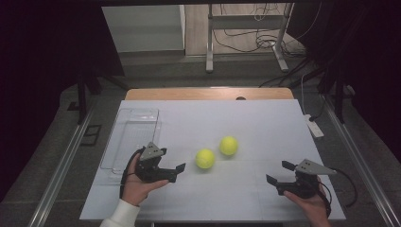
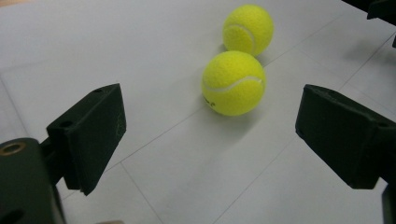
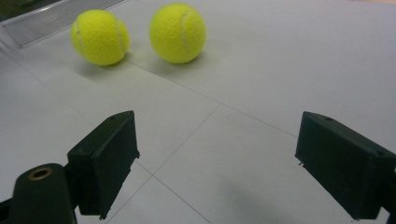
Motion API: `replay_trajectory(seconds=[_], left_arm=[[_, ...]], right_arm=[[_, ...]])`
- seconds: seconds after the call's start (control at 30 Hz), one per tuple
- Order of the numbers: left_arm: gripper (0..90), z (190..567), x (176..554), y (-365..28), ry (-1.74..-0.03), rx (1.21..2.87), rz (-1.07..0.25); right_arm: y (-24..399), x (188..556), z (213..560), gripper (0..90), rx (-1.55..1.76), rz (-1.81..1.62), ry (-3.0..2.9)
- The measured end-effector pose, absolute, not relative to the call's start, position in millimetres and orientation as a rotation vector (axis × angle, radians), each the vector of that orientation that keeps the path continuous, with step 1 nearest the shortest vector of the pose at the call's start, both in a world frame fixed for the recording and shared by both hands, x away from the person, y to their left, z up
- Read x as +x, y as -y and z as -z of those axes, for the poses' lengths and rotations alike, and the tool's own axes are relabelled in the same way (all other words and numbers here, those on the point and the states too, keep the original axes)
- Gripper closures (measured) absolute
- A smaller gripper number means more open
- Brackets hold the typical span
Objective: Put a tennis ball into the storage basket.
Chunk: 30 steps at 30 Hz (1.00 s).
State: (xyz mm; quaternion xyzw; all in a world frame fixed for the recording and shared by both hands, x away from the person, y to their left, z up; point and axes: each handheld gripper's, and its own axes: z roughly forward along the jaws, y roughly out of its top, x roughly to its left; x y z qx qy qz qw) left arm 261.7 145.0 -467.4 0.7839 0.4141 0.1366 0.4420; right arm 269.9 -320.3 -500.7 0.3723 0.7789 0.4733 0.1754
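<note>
Plainly, the white table (image 1: pixel 265 123) carries everything here, and on its left part lies a clear plastic tray (image 1: pixel 135 130), shallow, with nothing visible inside it. Two yellow tennis balls sit on the bare surface near the middle: the nearer ball (image 1: pixel 205 159) toward the person's side, and the farther ball (image 1: pixel 228 145) just beyond it and to its right, close together but, as far as the high view tells, not touching.

The left gripper (image 1: pixel 176 171) rests low over the table between the tray and the nearer ball, its jaws spread wide with nothing between them. They point to the right, straight at that ball. In the left gripper view the nearer ball (image 2: pixel 233 83) sits ahead of the open jaws and almost centred between them, with the farther ball (image 2: pixel 248 29) behind it on nearly the same line. The right gripper (image 1: pixel 279 173) is well apart from both balls, near the table's right front corner, likewise wide open and holding nothing; in its own view the balls (image 3: pixel 99 37) (image 3: pixel 178 32) lie far ahead and off to the left of its jaws.

The left gripper is therefore much the nearer tool, and the nearer ball lies directly along its jaw axis. A ball has no long axis, so no turn of the wrist seems needed; a short straight advance should bring the jaws around it, with the tray waiting behind the gripper on its other side.
</note>
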Motion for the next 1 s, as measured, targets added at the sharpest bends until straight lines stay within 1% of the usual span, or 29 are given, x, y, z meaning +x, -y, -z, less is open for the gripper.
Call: replay_trajectory(seconds=[0.63,1.0], left_arm=[[9.4,464,270,-127,-1.002,1.973,-0.315],[9.2,469,271,-118,-0.991,2.000,-0.300]], right_arm=[[318,270,502,12.9,1.047,-1.331,-2.214],[318,270,502,12.9,1.047,-1.320,-2.220]])
